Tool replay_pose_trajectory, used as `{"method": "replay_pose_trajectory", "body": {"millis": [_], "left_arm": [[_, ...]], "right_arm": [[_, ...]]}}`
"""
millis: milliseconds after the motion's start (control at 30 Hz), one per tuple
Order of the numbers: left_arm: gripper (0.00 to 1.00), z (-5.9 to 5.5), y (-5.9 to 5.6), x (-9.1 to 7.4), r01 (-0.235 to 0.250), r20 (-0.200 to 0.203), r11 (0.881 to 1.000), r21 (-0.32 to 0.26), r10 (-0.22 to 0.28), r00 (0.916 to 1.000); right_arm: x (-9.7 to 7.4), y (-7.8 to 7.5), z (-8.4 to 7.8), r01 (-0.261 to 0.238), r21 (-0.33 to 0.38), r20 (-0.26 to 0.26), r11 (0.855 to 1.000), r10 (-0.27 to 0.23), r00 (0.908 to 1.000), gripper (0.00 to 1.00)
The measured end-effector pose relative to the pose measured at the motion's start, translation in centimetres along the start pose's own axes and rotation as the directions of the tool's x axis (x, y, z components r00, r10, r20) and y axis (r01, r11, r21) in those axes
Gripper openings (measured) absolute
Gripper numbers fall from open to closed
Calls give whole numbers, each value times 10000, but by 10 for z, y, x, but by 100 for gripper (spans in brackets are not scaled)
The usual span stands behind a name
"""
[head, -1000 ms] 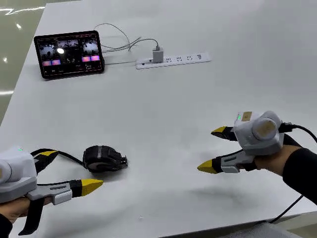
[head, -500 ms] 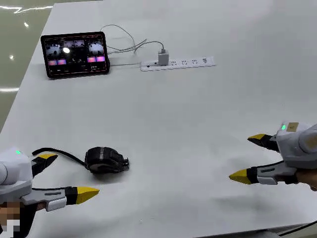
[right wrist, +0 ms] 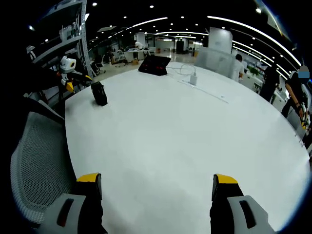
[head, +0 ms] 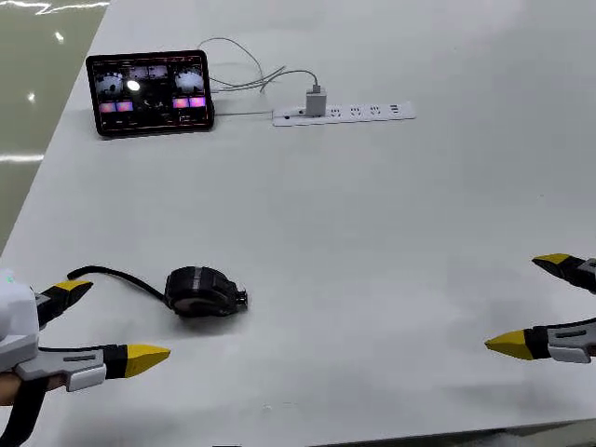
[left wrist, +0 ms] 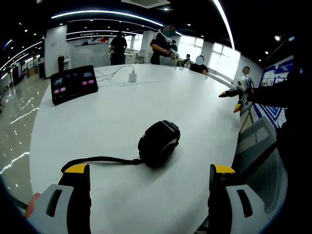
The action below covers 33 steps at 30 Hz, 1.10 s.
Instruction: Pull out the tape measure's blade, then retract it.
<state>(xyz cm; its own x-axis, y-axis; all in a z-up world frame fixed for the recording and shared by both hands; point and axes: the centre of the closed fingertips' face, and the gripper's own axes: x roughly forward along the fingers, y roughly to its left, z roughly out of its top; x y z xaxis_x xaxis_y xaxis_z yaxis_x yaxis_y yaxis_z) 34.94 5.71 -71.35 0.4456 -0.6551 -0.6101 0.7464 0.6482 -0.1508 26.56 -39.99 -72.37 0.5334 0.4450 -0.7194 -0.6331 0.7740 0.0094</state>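
Tape measure (head: 200, 292) near left gripper (head: 121, 319) (jaws apart)

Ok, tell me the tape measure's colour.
The tape measure is black, clearest in the left gripper view.

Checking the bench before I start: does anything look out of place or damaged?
Nothing stands out. The tape measure lies on the table, blade in, strap trailing toward the open left gripper. The tablet and power strip sit tidily at the far side.
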Motion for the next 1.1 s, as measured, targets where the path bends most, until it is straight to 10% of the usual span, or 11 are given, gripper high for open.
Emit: {"method": "replay_pose_trajectory", "body": {"millis": [1100], "left_arm": [[99,1,3,-8,21,-49,10000,95,-21,10000]], "right_arm": [[-9,6,-5,15,96,132,10000,-17,9999,99]]}}
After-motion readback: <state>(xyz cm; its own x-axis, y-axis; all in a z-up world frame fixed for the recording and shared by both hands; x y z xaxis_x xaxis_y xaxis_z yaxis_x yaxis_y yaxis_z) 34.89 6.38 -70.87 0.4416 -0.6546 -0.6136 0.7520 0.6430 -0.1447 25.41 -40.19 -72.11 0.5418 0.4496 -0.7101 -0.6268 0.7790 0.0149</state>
